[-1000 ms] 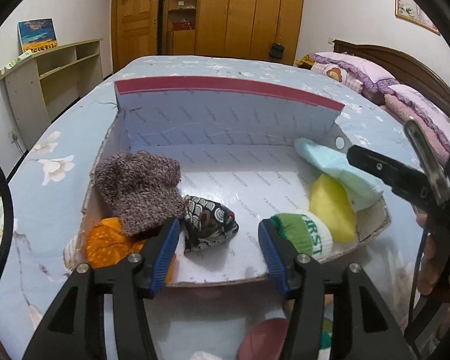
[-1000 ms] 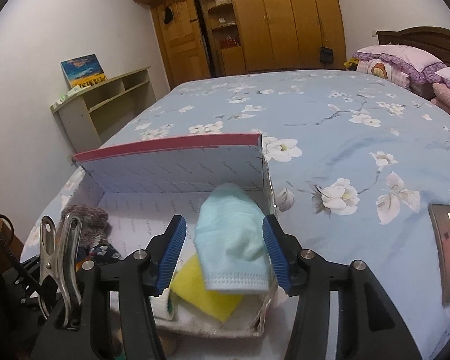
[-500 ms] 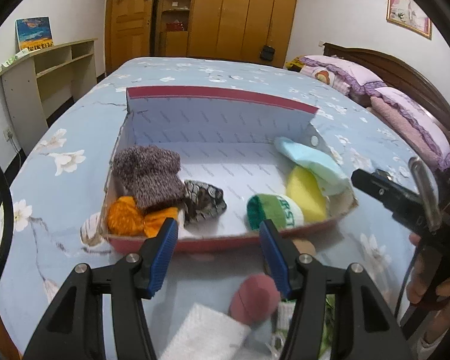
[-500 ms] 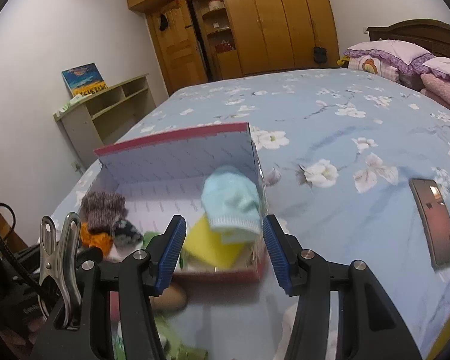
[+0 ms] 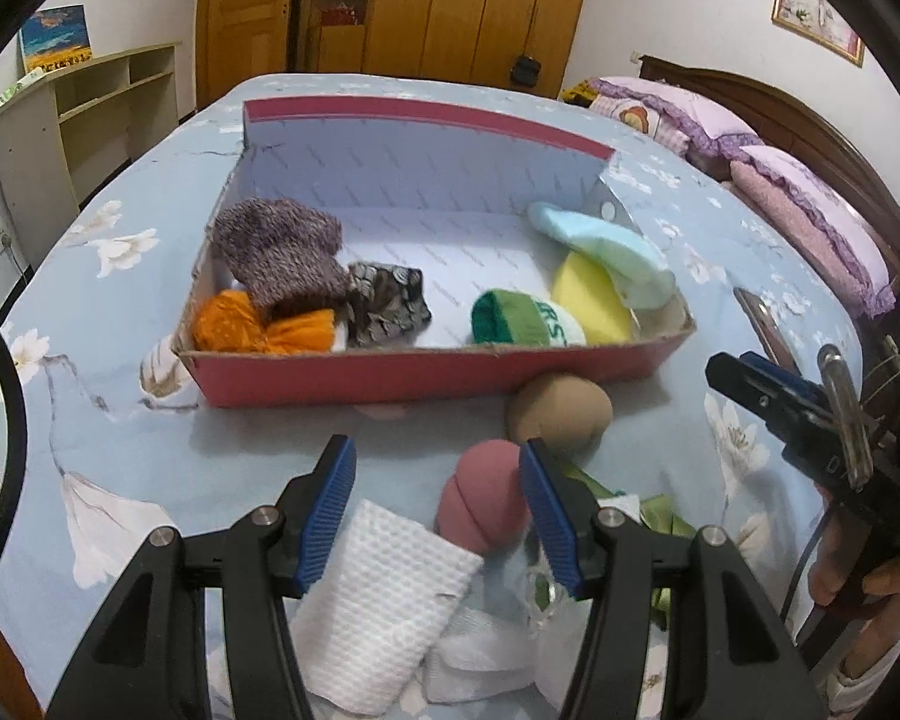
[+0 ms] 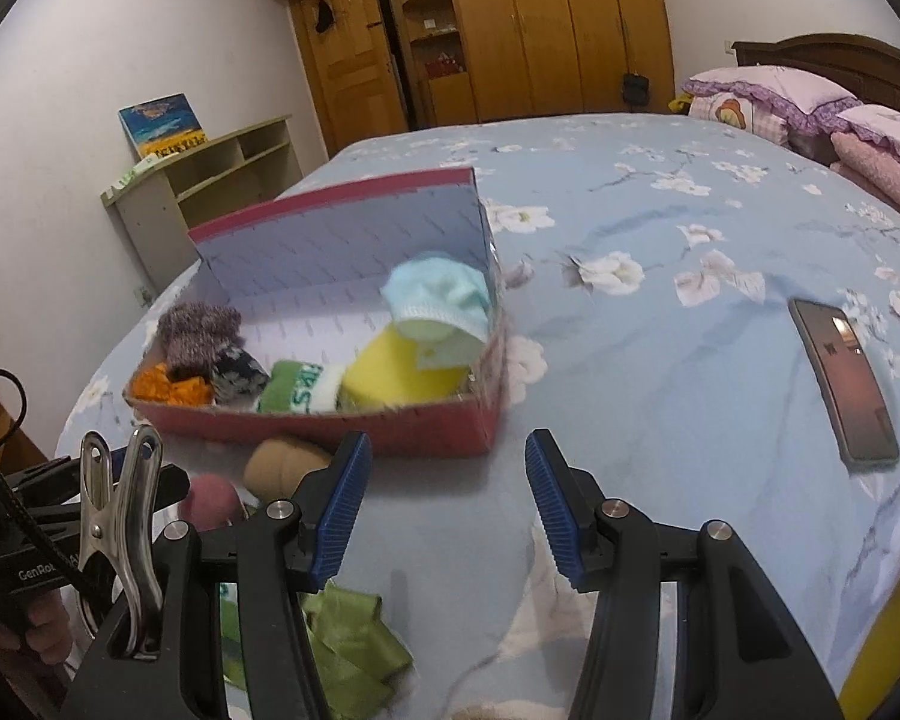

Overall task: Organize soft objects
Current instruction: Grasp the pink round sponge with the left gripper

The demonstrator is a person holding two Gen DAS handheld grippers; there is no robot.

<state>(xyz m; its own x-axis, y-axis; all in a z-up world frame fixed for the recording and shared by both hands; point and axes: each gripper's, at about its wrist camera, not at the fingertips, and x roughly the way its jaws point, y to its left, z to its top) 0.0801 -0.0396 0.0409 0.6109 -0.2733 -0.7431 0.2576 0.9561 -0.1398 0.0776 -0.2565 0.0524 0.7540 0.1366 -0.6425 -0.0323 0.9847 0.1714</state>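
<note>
White letters reading "RS" are showing on the green-and-white sock (image 5: 525,319) in the left wrist view, and the same band is reading roughly "SAL" in the right wrist view (blurred, so the full word is not legible); "GenRo" is printing out on the black body at the lower left of the right wrist view. That sock is lying near the front wall of the red box (image 5: 426,373), between a patterned dark bundle (image 5: 387,300) on its left and a yellow piece (image 5: 591,297) under a pale blue sock (image 5: 615,252) on its right; a fuzzy brown-grey knit (image 5: 276,249) and an orange cloth (image 5: 258,327) are sitting in the near left corner. The left gripper (image 5: 438,501) is hovering with its jaws spread and holding nothing, a pink roll (image 5: 483,501) lying between its blue pads, a white waffle cloth (image 5: 384,594) just nearer, a tan roll (image 5: 558,411) touching the box front. The right gripper (image 6: 447,507) is also standing spread and carrying nothing over bare floral bedsheet (image 6: 660,372), green fabric (image 6: 348,654) lying near its left finger, a phone (image 6: 843,384) lying well to the right.
</note>
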